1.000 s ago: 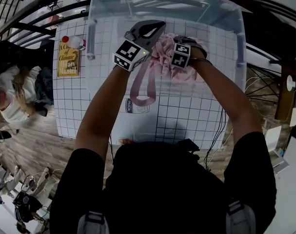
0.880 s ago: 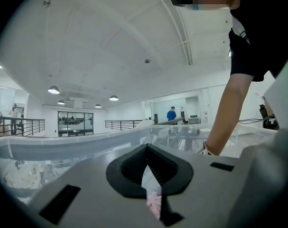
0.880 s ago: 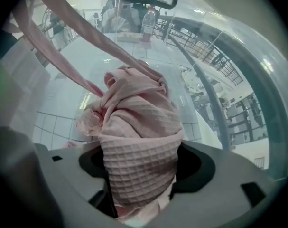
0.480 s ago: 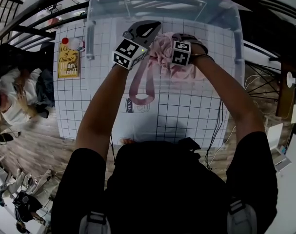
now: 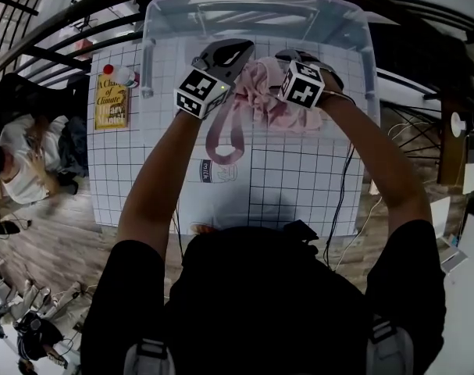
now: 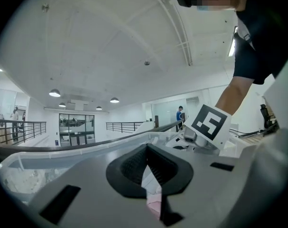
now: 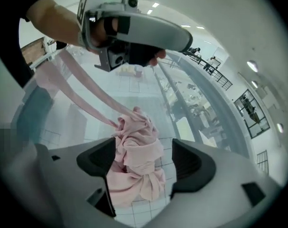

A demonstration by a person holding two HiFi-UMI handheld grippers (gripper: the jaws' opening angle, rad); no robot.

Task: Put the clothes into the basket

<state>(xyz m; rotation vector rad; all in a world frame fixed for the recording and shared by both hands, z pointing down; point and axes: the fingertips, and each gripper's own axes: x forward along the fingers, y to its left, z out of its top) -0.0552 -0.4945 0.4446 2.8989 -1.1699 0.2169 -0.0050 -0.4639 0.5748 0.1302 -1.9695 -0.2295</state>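
A pink garment (image 5: 272,100) lies bunched inside the clear plastic basket (image 5: 361,30). One long pink sleeve (image 5: 225,143) loops down from my left gripper (image 5: 240,51), which is shut on a thin fold of the cloth (image 6: 151,189). My right gripper (image 5: 299,73) hangs above the heap and points steeply down. In the right gripper view its jaws (image 7: 144,158) stand wide apart after just closing a little. The pink garment (image 7: 136,160) lies below the gap and no pad presses on it. The sleeve (image 7: 82,96) runs up to the left.
The basket stands on a grid-patterned table (image 5: 299,186). A yellow book (image 5: 110,100) and a red-capped bottle (image 5: 115,70) lie left of the basket. A white printed item (image 5: 219,170) shows near the basket's front. Railings and people on a lower floor (image 5: 26,155) are at the left.
My right gripper has lifted up off the pink heap, which stays in the basket. The left gripper has risen slightly with the sleeve still in it.
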